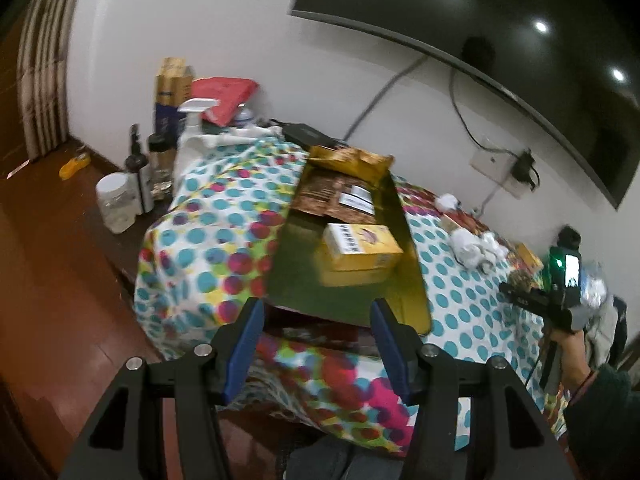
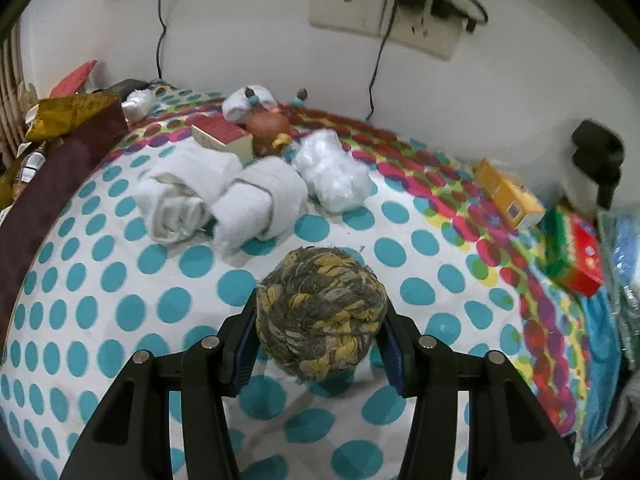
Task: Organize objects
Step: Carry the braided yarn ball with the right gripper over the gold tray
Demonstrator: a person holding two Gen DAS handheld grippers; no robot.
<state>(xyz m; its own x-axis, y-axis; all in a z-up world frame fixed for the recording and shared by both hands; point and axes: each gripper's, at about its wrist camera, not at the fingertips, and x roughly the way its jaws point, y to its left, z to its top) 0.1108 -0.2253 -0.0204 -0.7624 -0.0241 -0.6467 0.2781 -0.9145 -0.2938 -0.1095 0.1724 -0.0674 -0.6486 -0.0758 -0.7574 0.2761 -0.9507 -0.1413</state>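
My right gripper (image 2: pixel 320 320) is shut on a grey and yellow braided rope ball (image 2: pixel 322 314), held just above the dotted cloth (image 2: pixel 120 300). Beyond it lie two rolled white towels (image 2: pixel 216 196), a crumpled plastic bag (image 2: pixel 334 172), a small book-like box (image 2: pixel 224 138) and a brown toy (image 2: pixel 270 130). My left gripper (image 1: pixel 318 314) is open and empty, at the near edge of a gold tray (image 1: pixel 404 224). The tray holds a yellow box (image 1: pixel 360 250), a brown packet (image 1: pixel 332 196) and a gold bag (image 1: pixel 352 160). The right gripper also shows in the left wrist view (image 1: pixel 532 296).
A yellow box (image 2: pixel 508 194) and a red and green box (image 2: pixel 574 258) lie at the cloth's right side. The dark tray side (image 2: pixel 52 184) stands at left. Bottles, a jar (image 1: pixel 116 202) and a spray bottle (image 1: pixel 196 128) stand left of the table. A wall socket (image 2: pixel 384 12) and cables hang behind.
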